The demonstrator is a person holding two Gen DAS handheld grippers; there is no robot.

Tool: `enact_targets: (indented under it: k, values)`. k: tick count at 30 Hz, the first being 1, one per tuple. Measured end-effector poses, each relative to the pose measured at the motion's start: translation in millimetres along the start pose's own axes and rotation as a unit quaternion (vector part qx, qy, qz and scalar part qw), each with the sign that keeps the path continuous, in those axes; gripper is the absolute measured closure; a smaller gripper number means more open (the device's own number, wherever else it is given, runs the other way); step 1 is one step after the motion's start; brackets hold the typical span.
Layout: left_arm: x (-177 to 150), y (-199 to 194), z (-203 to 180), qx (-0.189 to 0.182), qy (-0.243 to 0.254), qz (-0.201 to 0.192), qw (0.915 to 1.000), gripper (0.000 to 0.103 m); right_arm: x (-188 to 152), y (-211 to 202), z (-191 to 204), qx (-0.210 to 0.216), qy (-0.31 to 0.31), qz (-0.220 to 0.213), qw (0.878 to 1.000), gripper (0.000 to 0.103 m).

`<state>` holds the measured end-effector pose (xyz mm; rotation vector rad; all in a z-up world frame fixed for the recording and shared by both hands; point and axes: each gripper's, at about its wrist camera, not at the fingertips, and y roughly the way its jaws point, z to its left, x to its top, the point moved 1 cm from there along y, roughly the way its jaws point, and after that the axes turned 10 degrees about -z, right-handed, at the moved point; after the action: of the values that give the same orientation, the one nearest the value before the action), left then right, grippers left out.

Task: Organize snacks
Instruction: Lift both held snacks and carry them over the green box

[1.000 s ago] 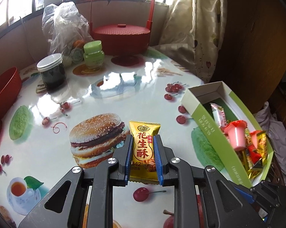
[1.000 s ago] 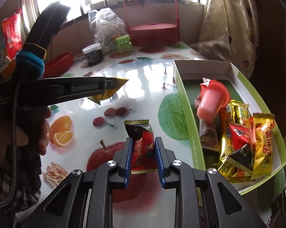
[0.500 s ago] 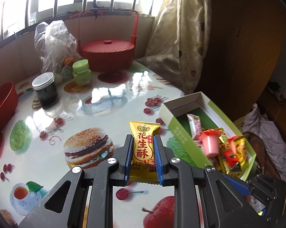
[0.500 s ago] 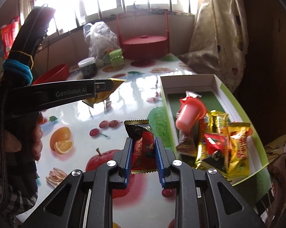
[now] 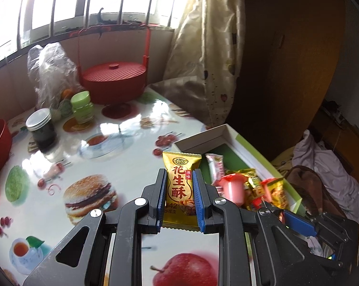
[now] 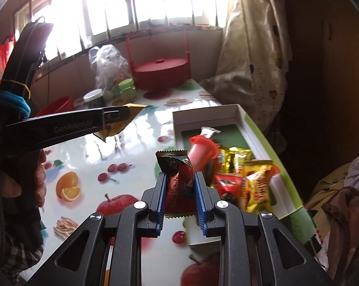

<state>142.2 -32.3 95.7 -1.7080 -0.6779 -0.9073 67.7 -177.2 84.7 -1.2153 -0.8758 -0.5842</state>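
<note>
Left gripper (image 5: 179,186) with jaws clenched on a yellow packet (image 5: 180,188), right gripper (image 6: 179,190) with jaws clenched on a red packet (image 6: 179,186), both held above the glossy tabletop (image 5: 122,140), beside a green box (image 6: 255,128) holding more snacks (image 6: 258,186).

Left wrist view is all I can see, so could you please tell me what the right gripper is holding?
Observer: The right gripper is shut on a red and black snack packet.
Operator: Thank you. How does my own gripper look from there?
Observer: The left gripper shows side-on, with a hand wrapped round its handle.
Operator: Anything else on it?
Observer: A blue band is wound round the handle's upper part.
</note>
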Motion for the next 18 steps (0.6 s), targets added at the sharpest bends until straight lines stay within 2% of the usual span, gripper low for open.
enact_targets:
  k: [9, 18]
  values:
    - [10, 16, -26, -0.027, 0.010, 0.002, 0.9996, 0.081, -2, -10, -26, -0.027, 0.018, -0.002, 0.999, 0.081]
    - [14, 41, -36, -0.045, 0.004, 0.019, 0.9988, 0.081, 0, -6, -54, -0.052, 0.040, -0.003, 0.998, 0.081]
